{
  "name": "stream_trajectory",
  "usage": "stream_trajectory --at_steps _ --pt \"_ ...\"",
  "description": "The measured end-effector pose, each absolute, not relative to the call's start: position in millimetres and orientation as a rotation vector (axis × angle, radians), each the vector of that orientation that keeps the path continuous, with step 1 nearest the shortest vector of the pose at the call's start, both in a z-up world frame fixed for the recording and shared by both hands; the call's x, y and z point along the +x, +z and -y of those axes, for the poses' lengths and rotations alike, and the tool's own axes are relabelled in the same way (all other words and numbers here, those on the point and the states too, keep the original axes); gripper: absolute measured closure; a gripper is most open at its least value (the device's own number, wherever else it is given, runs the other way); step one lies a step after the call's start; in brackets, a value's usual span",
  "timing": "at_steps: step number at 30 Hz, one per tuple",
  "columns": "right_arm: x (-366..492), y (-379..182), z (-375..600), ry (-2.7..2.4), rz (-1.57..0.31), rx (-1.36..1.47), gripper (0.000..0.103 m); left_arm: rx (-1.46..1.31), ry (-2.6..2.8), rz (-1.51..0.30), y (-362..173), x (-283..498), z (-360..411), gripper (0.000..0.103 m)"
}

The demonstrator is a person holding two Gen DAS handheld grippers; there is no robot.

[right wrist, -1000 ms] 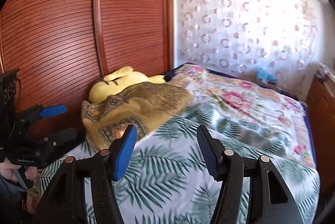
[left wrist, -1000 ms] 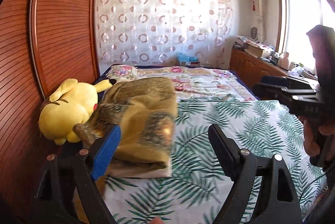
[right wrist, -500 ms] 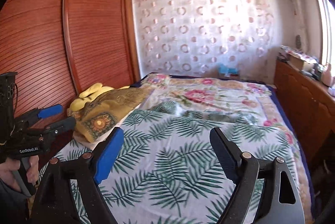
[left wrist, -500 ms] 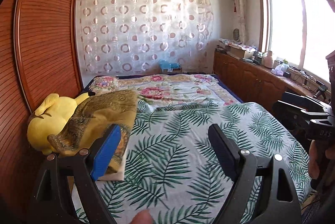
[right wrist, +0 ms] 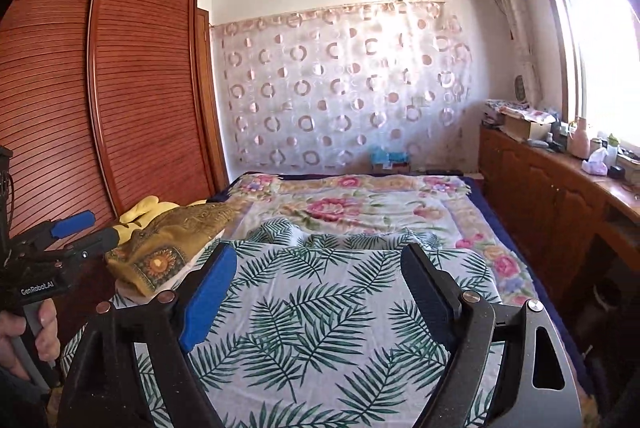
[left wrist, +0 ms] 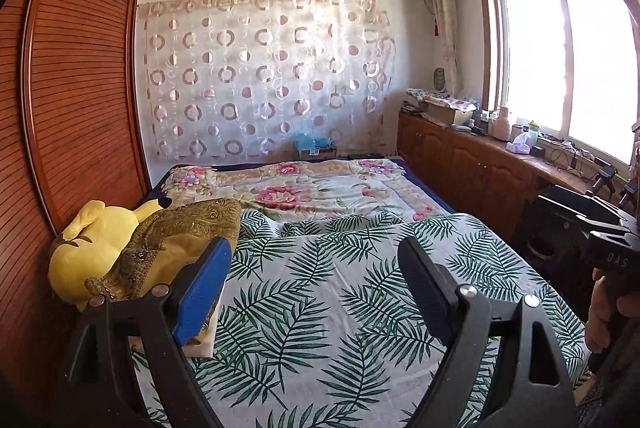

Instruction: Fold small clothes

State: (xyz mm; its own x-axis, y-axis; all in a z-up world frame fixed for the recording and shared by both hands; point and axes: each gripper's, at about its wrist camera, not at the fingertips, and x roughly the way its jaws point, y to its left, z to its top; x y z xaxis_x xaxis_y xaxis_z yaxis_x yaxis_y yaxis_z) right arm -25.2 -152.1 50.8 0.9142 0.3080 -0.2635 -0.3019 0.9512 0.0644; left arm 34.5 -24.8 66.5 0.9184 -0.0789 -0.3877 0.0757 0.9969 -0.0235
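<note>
Both tongs (left wrist: 316, 268) (right wrist: 320, 268) gape empty, folded ochre cloth (left wrist: 180, 240) lying left of them.

A bedroom with a slatted wooden wardrobe (left wrist: 80, 100) on the left. A circle-patterned curtain (left wrist: 264, 84) covers the far wall. Bright daylight enters a window (left wrist: 568, 56) on the right.

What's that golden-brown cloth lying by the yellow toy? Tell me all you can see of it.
The golden-brown cloth is a folded piece of fabric, mustard coloured with darker ornate patterned bands and a sunflower-like motif at one corner. It lies at the left edge of the bed, draped partly over the yellow plush toy, on a pale layer beneath. Neither tool touches it.
</note>
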Motion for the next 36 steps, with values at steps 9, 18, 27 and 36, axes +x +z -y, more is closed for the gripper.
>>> stream_trajectory --at_steps 9,18,27,36 --pt "-44.7 49.3 146.4 0.284 -0.28 0.026 0.017 -0.005 -0.074 -0.395 67.3 34.4 26.4 0.017" --pt "-43.4 56.0 153.0 0.289 -0.28 0.027 0.017 -0.006 -0.072 -0.397 66.2 34.3 24.6 0.017" --pt "-41.4 58.9 159.9 0.294 -0.283 0.023 0.017 -0.006 -0.072 -0.397 66.1 34.2 24.2 0.017" --pt "-39.7 61.1 170.8 0.304 -0.282 0.021 0.017 -0.005 -0.069 -0.389 65.6 33.1 20.9 0.017"
